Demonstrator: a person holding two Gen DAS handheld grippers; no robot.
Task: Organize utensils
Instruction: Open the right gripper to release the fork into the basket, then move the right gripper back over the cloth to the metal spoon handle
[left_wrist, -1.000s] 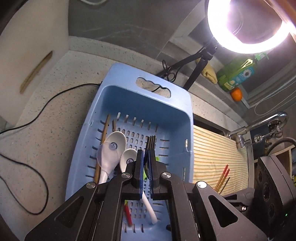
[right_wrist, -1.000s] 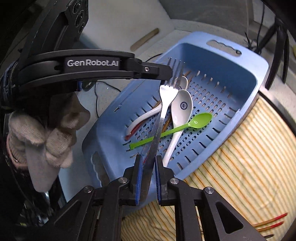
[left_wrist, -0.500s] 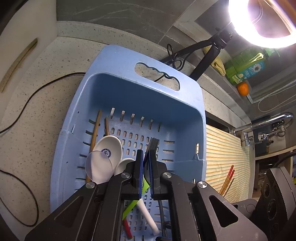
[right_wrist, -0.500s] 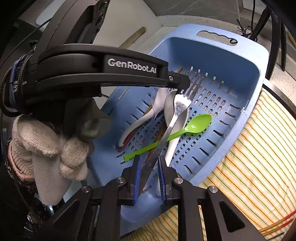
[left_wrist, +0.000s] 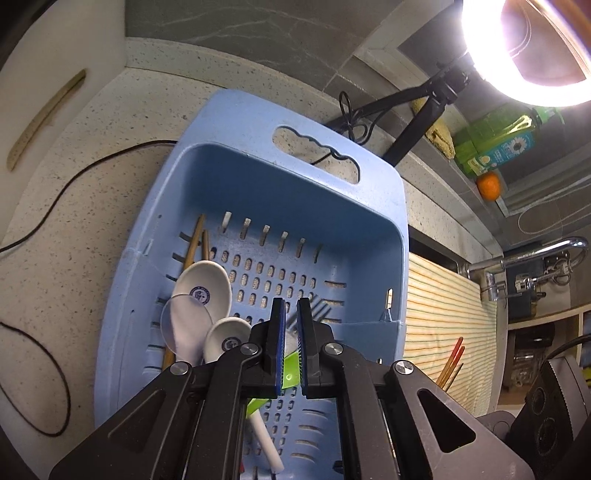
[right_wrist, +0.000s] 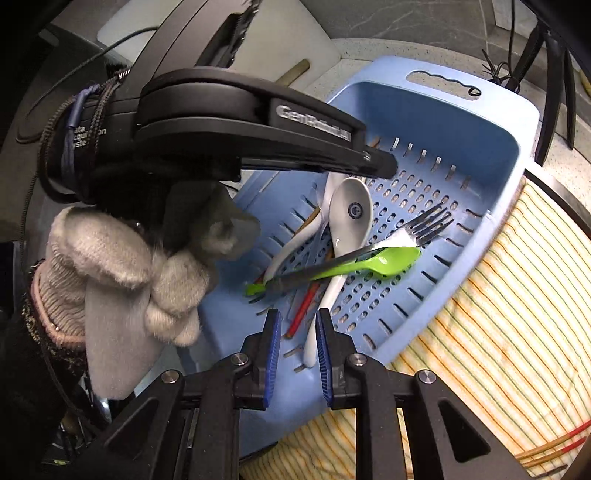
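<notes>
So the light blue perforated plastic basket (right_wrist: 491, 122) sits on the speckled stone worktop (left_wrist: 92, 192), with one long edge right up against a yellow striped cloth (right_wrist: 517, 295). Inside it there's a metal fork (right_wrist: 424, 225) lying across a bright green plastic spoon (right_wrist: 391, 260), tines pointing toward the cloth side. Under those are two white ceramic soup spoons with a little blue emblem (right_wrist: 351, 218), plus a red chopstick (right_wrist: 306, 308) and some wooden chopsticks (left_wrist: 194, 240) along the basket's far wall.

The right hand-held gripper (right_wrist: 297, 350) hangs over the near end of the basket with its blue-padded jaws parted a fair bit and nothing between them. The fork is loose in the basket, not touching it.

The left hand-held gripper (left_wrist: 290, 347) hovers above the same pile, held by a grey-gloved hand (right_wrist: 136, 266). Its jaws are only narrowly apart, and from its own camera you see the fork tines and green spoon through the gap, but they're down below, not pinched.

A few more red and wooden chopsticks (left_wrist: 450, 360) lie on the striped cloth, well apart from the basket.
</notes>
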